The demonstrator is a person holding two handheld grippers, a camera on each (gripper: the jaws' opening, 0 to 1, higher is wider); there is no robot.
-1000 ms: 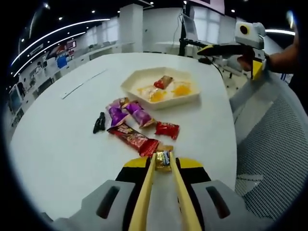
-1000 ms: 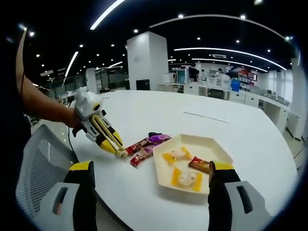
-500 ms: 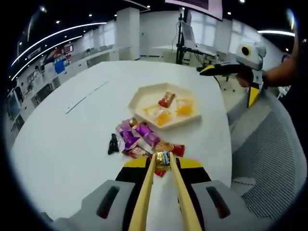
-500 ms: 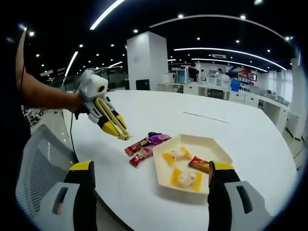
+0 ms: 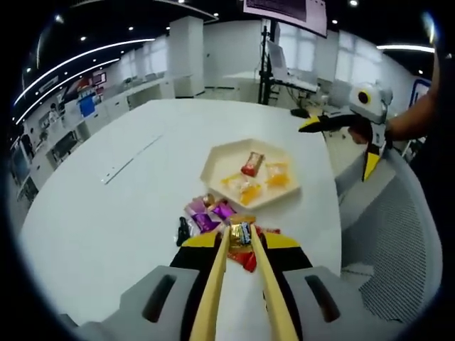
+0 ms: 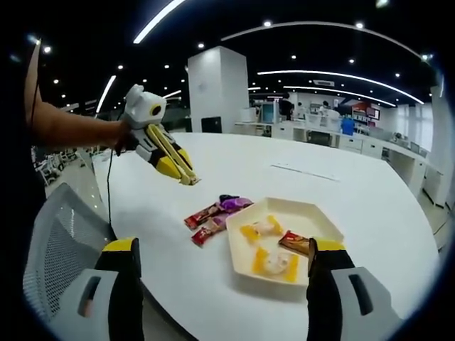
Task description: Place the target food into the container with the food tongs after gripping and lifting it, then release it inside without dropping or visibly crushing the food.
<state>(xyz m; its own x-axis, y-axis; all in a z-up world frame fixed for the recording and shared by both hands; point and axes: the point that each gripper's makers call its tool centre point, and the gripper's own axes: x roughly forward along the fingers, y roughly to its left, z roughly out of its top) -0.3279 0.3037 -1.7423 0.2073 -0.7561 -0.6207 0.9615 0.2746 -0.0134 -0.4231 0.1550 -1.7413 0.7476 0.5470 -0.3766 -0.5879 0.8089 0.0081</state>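
Food: small gold-and-blue wrapped candy (image 5: 241, 233), pinched at the tips of the long yellow food tongs (image 5: 238, 284), raised above the loose snack wrappers (image 5: 213, 217) so it clears them

Left gripper (image 5: 240, 245): clenched on the tongs, which grasp the candy; aimed toward 12 o'clock

Container: cream hexagonal plastic tray (image 5: 213, 167) on the white round table (image 5: 106, 206), at 12 o'clock beyond the candy, holding 4 sweets

Right gripper (image 6: 224, 273): jaws spread wide, grasping nothing, held off the table's edge, likely to stay clear

Next: carry over the tray, lower, release gently
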